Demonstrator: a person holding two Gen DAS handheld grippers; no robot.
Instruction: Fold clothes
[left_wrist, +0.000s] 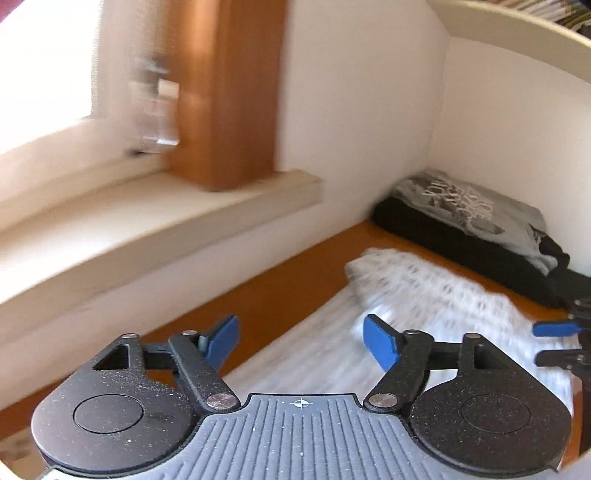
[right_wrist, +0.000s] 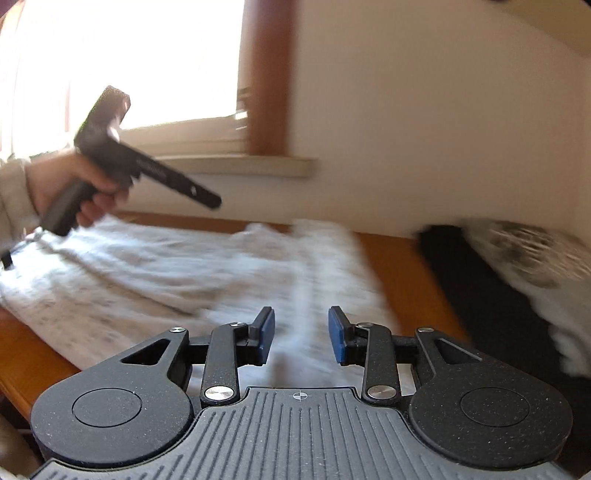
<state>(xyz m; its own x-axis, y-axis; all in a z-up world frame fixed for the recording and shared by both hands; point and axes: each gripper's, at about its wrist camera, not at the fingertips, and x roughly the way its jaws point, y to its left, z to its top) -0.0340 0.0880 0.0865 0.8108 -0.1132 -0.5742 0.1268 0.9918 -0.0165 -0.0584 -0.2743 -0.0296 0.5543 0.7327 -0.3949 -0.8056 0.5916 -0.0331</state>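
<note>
A white patterned knit garment (right_wrist: 177, 280) lies spread on the orange wooden counter (left_wrist: 280, 299). Above it, the left gripper (left_wrist: 301, 341) has its blue-padded fingers spread wide and empty; the right gripper (right_wrist: 301, 334) has its fingers partly spread, holding nothing. Folded dark clothes (left_wrist: 476, 229) sit in the corner.

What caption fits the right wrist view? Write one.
Open right hand-held gripper above a white garment on the wooden table.
</note>
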